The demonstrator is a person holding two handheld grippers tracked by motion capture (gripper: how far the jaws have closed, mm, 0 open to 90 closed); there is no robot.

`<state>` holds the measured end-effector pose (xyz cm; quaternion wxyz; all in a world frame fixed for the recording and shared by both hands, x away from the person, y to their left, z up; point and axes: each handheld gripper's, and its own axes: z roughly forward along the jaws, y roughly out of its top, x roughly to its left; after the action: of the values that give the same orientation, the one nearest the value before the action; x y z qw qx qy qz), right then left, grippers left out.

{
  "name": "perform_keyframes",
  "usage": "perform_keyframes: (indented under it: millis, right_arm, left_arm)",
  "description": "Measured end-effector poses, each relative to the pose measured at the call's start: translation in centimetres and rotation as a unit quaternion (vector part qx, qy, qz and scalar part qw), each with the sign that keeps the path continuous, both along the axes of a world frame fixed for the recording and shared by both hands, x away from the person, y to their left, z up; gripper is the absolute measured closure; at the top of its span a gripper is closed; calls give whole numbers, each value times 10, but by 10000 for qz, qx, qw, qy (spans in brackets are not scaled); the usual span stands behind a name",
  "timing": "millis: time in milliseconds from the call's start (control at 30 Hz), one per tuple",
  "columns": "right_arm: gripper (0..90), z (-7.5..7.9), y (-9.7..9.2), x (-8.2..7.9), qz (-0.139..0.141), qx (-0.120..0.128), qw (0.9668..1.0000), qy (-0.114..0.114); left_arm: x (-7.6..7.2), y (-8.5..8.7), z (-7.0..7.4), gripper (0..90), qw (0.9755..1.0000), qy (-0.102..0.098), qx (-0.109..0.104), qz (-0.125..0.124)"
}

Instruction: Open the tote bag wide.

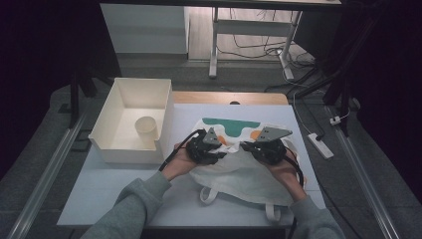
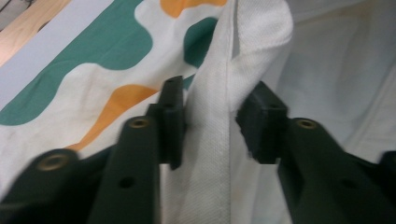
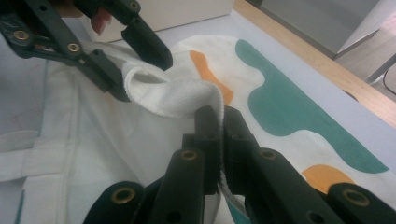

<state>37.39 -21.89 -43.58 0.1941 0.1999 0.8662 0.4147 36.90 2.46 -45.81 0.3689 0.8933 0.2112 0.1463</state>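
Right gripper clamping hemmed edge of one white tote bag, jaws pressed together on cloth. Left gripper straddling same hem a little farther along, jaws standing apart; one pad touching fabric, other just clear. Bag lying flat at table centre, green and orange print facing up, two strap handles trailing toward person. One open white box sitting left of bag, one paper cup standing inside.
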Motion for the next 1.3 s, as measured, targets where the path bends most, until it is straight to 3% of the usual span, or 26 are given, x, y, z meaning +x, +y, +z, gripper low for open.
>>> perform_keyframes:
  millis: [100,200,300,333,400,467,567,833,1033,1200,1267,1300]
  right_arm:
    - [863,-4,1,5,6,4,10000,80]
    - [858,-7,3,8,-5,-8,9999,125]
    - [675,-9,5,7,-146,41,9999,81]
    - [675,-9,5,7,-146,41,9999,81]
    - [548,1,5,-5,-243,222,9994,-107]
    - [505,7,6,-15,-229,297,9991,-199]
    - [467,8,9,-36,-59,254,9995,-162]
    - [430,-22,28,-74,475,-161,9975,501]
    - [403,-44,42,-76,671,-436,9933,828]
    - [382,-49,42,-75,613,-466,9923,972]
    - [377,-51,43,-76,609,-528,9916,1010]
    - [368,-53,46,-78,615,-676,9910,980]
  left_arm:
    - [3,0,-3,794,10000,17,75,35]
    - [8,2,-8,825,9998,145,82,77]
    - [13,6,-11,828,9995,288,-61,148]
    - [13,6,-11,828,9995,288,-61,148]
    - [16,8,-12,828,9991,340,-155,190]
    - [17,8,-13,828,9992,324,-149,204]
    - [17,8,-14,828,9991,327,-167,223]
    - [17,8,-14,828,9990,312,-219,252]
    - [19,9,-14,827,9988,365,-233,241]
    - [19,9,-16,826,9985,395,-254,264]
    - [20,8,-17,826,9985,404,-259,281]
    - [20,8,-17,827,9984,414,-266,286]
